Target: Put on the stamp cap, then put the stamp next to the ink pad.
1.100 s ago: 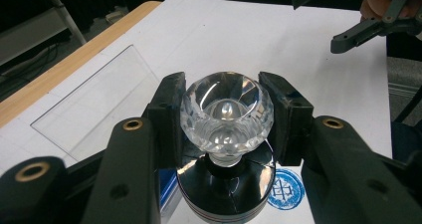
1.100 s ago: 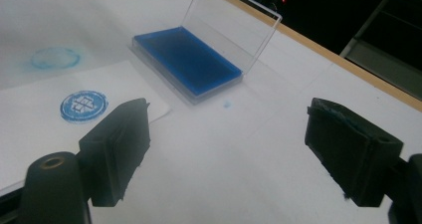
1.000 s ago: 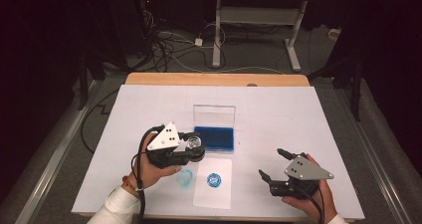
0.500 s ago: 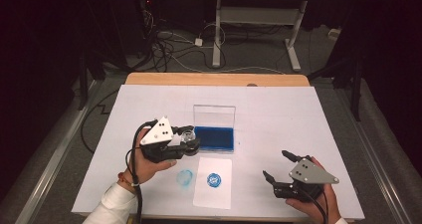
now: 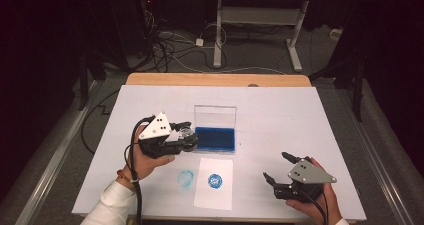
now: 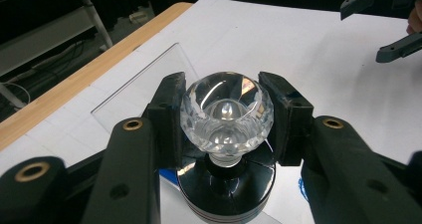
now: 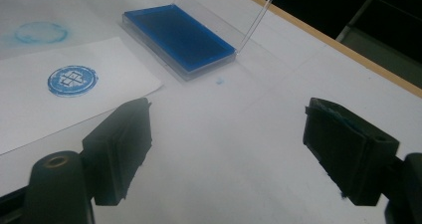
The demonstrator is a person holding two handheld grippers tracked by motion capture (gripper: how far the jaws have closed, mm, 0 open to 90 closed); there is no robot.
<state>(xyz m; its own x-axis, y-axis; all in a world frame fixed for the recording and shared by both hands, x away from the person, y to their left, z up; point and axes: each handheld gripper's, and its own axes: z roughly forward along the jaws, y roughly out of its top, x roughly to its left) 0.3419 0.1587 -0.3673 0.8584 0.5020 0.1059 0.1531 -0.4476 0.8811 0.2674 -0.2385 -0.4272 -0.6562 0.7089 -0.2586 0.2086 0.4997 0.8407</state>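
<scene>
My left gripper (image 5: 185,135) is shut on a stamp (image 6: 226,115) with a clear faceted knob and a black round base, gripped by the knob. It hangs just left of the open ink pad (image 5: 215,139), whose blue pad (image 7: 179,37) lies under a raised clear lid. A white paper (image 5: 214,191) in front of the pad bears a round blue stamped mark (image 7: 72,80). My right gripper (image 5: 276,168) is open at the front right of the table. Its jaws have just been closing a little, with nothing between them (image 7: 226,149).
A faint blue ring smear (image 5: 186,177) marks the white table cover left of the paper. The table's wooden far edge (image 5: 215,79) runs behind the ink pad. Cables and desk legs lie on the floor beyond.
My left gripper has shifted slightly left and away from me with the stamp in it. The right hand stays where it was.
</scene>
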